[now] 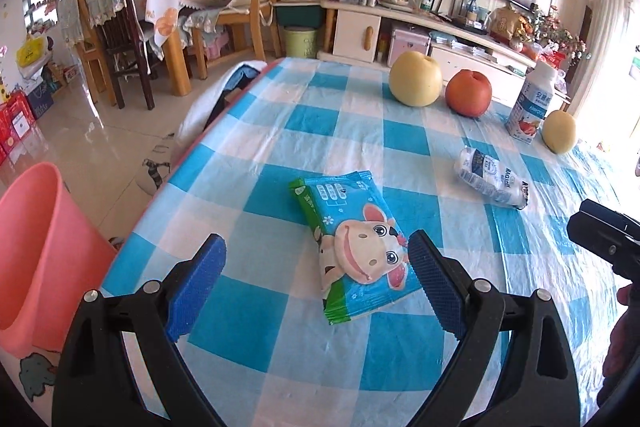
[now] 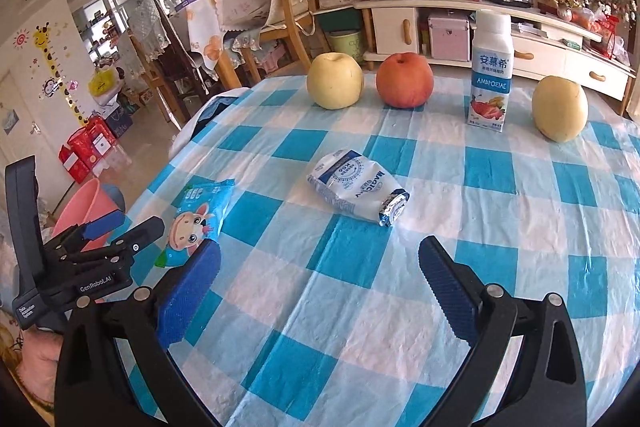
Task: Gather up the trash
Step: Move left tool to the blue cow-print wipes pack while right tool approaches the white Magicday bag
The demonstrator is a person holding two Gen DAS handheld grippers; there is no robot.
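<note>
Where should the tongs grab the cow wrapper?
Probably across the cow wrapper's narrow middle, coming from above. It lies flat on the table, long and thin, and already sits between the open left tongs.

Each gripper, left gripper (image 1: 316, 259) and right gripper (image 2: 320, 267): black plastic frame, silver pivot screws, blue ribbed finger pads (image 1: 198, 279); white "GenRobot.AI" lettering.

I see a blue-and-white checked tablecloth (image 1: 320, 131), a pink bin (image 1: 44, 251), and a blue-green cartoon-cow packet (image 1: 352, 247).
</note>
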